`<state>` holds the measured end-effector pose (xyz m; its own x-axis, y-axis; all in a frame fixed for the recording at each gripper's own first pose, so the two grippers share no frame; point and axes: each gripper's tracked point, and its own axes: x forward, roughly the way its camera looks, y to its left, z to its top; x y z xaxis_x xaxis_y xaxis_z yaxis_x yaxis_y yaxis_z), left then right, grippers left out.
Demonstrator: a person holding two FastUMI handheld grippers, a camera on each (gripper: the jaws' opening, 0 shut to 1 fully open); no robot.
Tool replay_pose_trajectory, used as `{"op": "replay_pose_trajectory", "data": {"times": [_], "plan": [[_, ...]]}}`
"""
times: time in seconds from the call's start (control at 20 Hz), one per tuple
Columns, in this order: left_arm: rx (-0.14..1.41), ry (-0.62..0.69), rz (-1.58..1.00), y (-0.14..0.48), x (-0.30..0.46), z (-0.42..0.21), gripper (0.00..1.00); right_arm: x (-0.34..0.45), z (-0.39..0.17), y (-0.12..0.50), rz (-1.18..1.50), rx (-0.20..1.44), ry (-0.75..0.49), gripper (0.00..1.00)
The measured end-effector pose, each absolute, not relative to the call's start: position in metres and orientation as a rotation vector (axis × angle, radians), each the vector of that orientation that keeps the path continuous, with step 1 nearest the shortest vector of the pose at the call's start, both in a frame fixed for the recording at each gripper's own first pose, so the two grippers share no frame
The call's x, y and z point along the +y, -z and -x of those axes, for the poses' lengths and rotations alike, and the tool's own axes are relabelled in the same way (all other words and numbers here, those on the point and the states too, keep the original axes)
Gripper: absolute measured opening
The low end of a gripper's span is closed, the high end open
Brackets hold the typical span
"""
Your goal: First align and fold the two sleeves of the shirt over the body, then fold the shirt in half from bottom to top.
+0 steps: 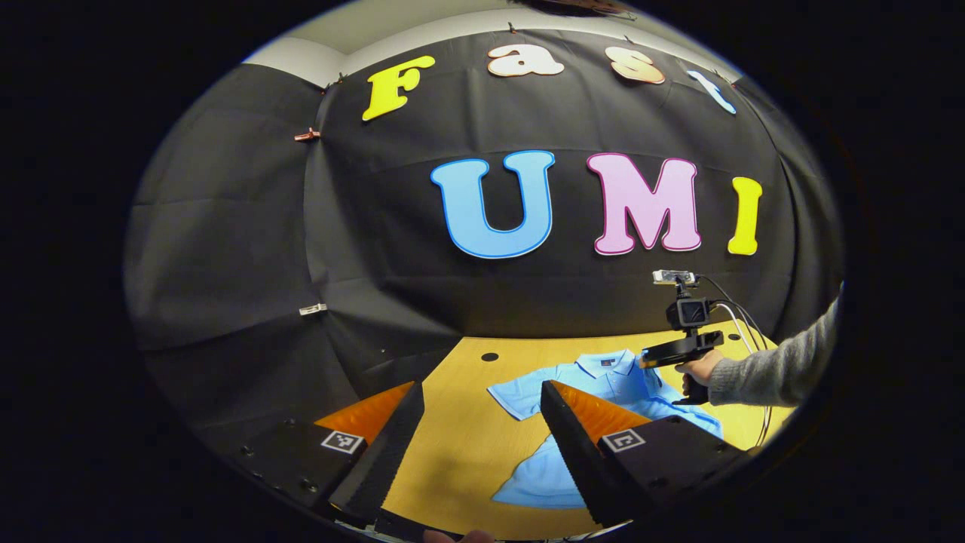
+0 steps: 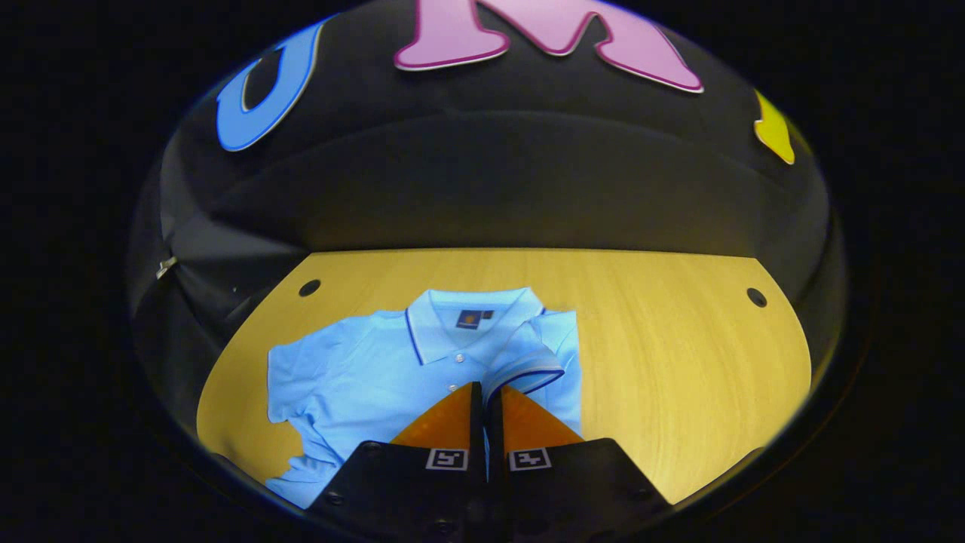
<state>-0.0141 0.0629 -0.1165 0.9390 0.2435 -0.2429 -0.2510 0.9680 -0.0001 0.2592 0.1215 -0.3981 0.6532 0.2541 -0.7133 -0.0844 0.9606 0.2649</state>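
Right claw (image 2: 486, 392) pinches the shirt's sleeve (image 2: 528, 362) (left claw (image 1: 482, 422) spread, empty).

In the left gripper view, the left gripper (image 1: 482, 430) hides part of the shirt (image 1: 603, 381): one finger (image 1: 577, 445) covers the middle of its body, and the lower edge of the view cuts off the hem. The right gripper (image 1: 682, 351) and the hand (image 1: 700, 369) holding it are too small there to tell how its jaws stand, and they cover the shirt's far shoulder. In the right gripper view, the right gripper's own fingers hide the shirt's lower front and whatever cloth lies between them.
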Motion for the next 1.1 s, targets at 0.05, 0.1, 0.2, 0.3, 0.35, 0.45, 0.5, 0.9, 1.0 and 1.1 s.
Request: {"op": "replay_pose_trajectory", "data": {"times": [0.05,0.1,0.2,0.3,0.35,0.45,0.5,0.9,1.0,1.1], "plan": [[0.247,-0.262,0.032,0.117,0.067,0.017,0.99,0.135,-0.254,0.400,-0.198,0.849,-0.218,0.05],[0.252,-0.274,0.031,0.120,0.072,0.022,0.99,0.145,-0.251,0.404,-0.181,0.857,-0.237,0.05],[0.256,-0.303,0.032,0.121,0.082,0.029,0.99,0.164,-0.243,0.412,-0.157,0.878,-0.267,0.05],[0.262,-0.329,0.036,0.123,0.092,0.036,0.99,0.178,-0.237,0.420,-0.135,0.895,-0.288,0.05],[0.267,-0.342,0.037,0.124,0.095,0.040,0.99,0.183,-0.235,0.423,-0.120,0.900,-0.297,0.05],[0.274,-0.360,0.042,0.129,0.102,0.047,0.99,0.191,-0.232,0.430,-0.094,0.908,-0.311,0.11],[0.276,-0.368,0.044,0.129,0.104,0.048,0.99,0.193,-0.231,0.433,-0.079,0.914,-0.315,0.05],[0.256,-0.359,0.051,0.129,0.102,0.047,0.99,0.198,-0.227,0.447,-0.028,0.940,-0.304,0.06],[0.258,-0.359,0.052,0.130,0.101,0.046,0.99,0.198,-0.227,0.447,-0.029,0.939,-0.299,0.11],[0.260,-0.353,0.050,0.130,0.101,0.044,0.99,0.196,-0.227,0.446,-0.030,0.938,-0.293,0.13]]}}
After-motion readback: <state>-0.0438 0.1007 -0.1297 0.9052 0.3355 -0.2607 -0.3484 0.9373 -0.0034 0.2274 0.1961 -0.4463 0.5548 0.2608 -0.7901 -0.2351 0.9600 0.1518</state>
